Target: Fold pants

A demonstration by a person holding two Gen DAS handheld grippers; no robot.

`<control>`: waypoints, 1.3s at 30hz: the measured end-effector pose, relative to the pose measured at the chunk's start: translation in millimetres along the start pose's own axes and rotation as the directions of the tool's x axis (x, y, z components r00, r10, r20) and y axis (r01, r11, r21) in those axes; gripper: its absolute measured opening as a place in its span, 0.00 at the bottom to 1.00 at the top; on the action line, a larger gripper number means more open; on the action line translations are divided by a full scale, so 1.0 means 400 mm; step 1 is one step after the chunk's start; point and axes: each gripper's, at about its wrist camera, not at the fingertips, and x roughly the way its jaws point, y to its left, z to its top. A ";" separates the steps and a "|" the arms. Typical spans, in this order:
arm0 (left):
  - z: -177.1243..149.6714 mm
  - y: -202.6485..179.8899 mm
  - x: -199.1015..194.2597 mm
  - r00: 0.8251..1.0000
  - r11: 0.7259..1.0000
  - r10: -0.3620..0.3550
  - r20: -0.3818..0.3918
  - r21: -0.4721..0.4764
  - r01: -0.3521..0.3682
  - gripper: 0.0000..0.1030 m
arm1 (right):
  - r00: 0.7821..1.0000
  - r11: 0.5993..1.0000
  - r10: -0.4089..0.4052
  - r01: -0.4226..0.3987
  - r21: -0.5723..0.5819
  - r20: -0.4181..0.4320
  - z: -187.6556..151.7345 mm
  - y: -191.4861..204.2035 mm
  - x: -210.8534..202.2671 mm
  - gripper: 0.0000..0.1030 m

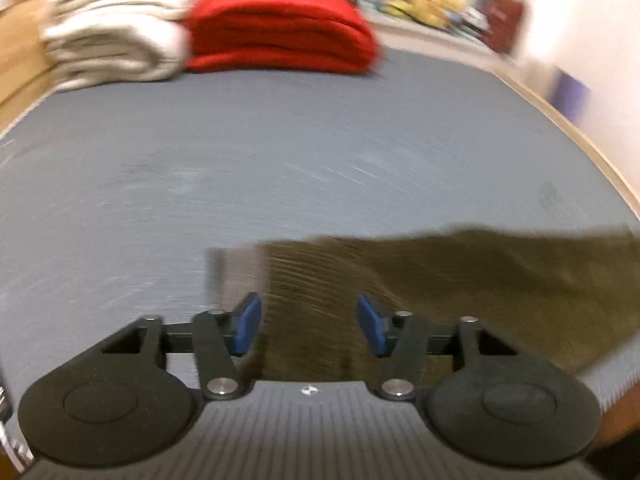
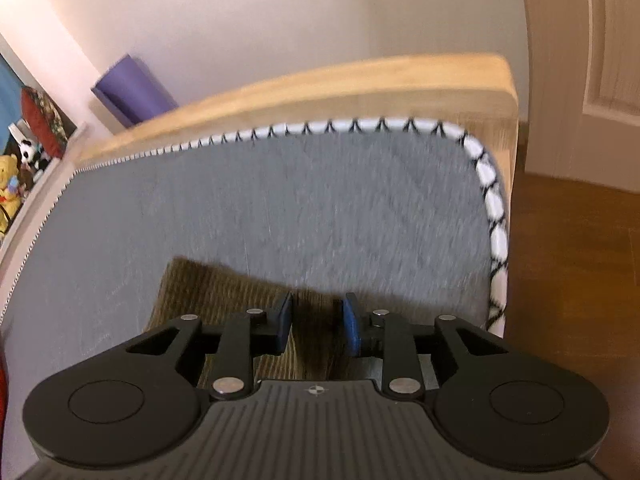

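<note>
Olive-brown corduroy pants [image 1: 460, 280] lie flat on the grey mattress [image 1: 280, 152], stretching from below my left gripper off to the right. My left gripper [image 1: 310, 322] is open, its blue pads [image 1: 248, 322] apart over the pants' left end, not closed on the cloth. In the right wrist view the pants [image 2: 224, 292] lie under and left of my right gripper [image 2: 316, 324]. It is open with a narrower gap, its blue pads [image 2: 352, 324] either side of a dark fold in the cloth. Both views are motion-blurred.
Folded cream blankets [image 1: 112, 36] and a folded red blanket [image 1: 280, 32] are stacked at the mattress's far end. A wooden bed frame [image 2: 320, 84] borders the mattress [image 2: 320, 200]; wood floor [image 2: 572, 280] lies right. A purple roll [image 2: 132, 92] and toys [image 2: 12, 184] stand by the wall.
</note>
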 end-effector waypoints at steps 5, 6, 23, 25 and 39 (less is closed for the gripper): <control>-0.030 -0.111 0.067 0.994 0.980 -0.085 -0.070 0.175 0.097 0.17 | 0.999 1.000 0.009 -0.010 -0.001 -0.040 0.004 -0.016 0.008 0.35; -0.032 -0.131 0.085 0.993 0.977 -0.077 -0.087 0.194 0.093 0.17 | 0.998 1.000 -0.001 0.001 0.000 -0.063 0.002 -0.019 0.015 0.37; 0.038 -0.467 0.165 0.968 0.939 -0.251 0.013 0.245 0.240 0.30 | 0.977 0.981 -0.014 -0.028 -0.192 -0.214 -0.078 0.074 0.092 0.58; 0.027 -0.466 0.195 0.972 0.945 -0.234 -0.014 0.231 0.231 0.30 | 0.980 0.978 -0.041 -0.001 -0.210 -0.195 -0.079 0.074 0.091 0.37; 0.070 -0.417 0.219 0.978 0.969 -0.205 -0.034 0.133 0.208 0.30 | 0.938 0.812 0.331 -0.338 -0.476 -0.101 -0.156 0.300 -0.159 0.11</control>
